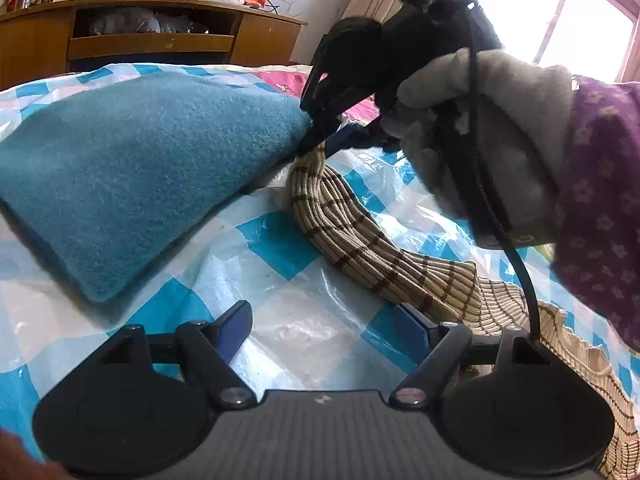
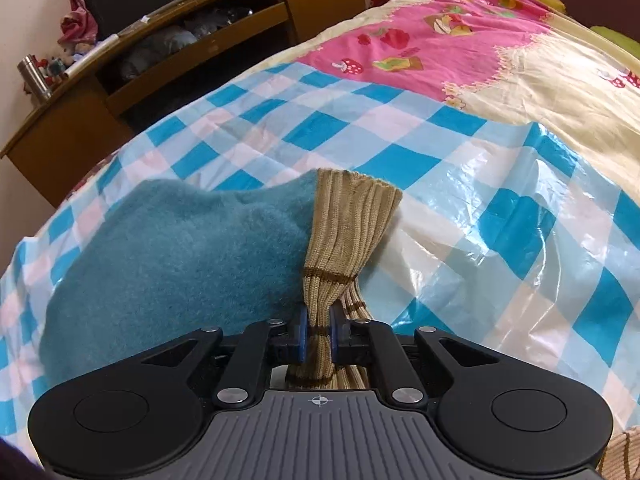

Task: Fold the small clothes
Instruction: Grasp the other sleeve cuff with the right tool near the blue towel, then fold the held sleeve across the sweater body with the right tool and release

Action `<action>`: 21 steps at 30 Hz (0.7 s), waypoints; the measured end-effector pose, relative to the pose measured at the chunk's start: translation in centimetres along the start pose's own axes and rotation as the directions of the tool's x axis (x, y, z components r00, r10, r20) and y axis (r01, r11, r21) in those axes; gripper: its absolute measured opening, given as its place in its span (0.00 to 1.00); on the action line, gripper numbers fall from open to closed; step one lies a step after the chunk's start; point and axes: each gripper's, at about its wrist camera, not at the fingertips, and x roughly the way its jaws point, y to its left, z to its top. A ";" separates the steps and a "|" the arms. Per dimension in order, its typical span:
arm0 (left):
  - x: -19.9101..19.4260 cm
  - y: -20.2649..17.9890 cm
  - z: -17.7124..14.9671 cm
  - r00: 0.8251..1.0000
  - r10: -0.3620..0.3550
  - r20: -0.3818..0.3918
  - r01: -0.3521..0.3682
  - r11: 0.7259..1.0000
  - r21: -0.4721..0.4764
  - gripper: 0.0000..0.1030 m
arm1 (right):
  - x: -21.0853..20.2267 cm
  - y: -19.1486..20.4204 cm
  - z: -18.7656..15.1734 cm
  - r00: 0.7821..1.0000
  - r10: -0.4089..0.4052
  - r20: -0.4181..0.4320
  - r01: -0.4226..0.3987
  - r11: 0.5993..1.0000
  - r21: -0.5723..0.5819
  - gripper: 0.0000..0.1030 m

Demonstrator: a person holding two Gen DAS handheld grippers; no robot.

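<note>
A tan ribbed knit garment point(image 1: 384, 248) with brown stripes lies stretched across the blue checked plastic sheet point(image 1: 272, 240) on the bed. My right gripper point(image 2: 319, 338) is shut on one bunched end of it point(image 2: 344, 220); in the left wrist view that gripper point(image 1: 320, 136) sits beside a folded teal garment point(image 1: 132, 168). The teal garment also shows in the right wrist view point(image 2: 168, 264), touching the tan end. My left gripper point(image 1: 324, 328) is open and empty, low over the sheet, with the tan garment's other end just right of it.
A wooden cabinet point(image 1: 152, 40) with cluttered shelves stands beyond the bed, also in the right wrist view point(image 2: 168, 40). A pink and cream quilt point(image 2: 480, 52) covers the far part of the bed. A bright window point(image 1: 572, 12) is at the upper right.
</note>
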 end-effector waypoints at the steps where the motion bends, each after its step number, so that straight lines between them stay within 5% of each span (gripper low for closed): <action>1: 0.0 0.0 0.0 1.000 0.002 0.001 -0.002 1.000 0.002 0.80 | -0.6 0.2 -0.1 1.000 0.004 0.016 -0.004 1.000 -0.025 0.08; 9: -0.1 -1.0 -0.4 1.000 -0.006 0.021 0.005 0.999 0.044 0.80 | -13.7 -4.5 -3.3 0.966 0.034 0.255 -0.062 0.993 0.102 0.07; 16: -1.8 -4.1 -1.4 0.995 -0.070 0.076 0.055 0.983 0.175 0.84 | -26.4 -12.8 -14.4 0.905 -0.075 0.419 -0.081 0.936 0.342 0.07; 21: -2.5 -7.8 -3.2 0.991 -0.109 0.075 0.078 0.939 0.335 0.86 | -30.9 -18.2 -24.1 0.861 -0.228 0.455 -0.046 0.855 0.516 0.07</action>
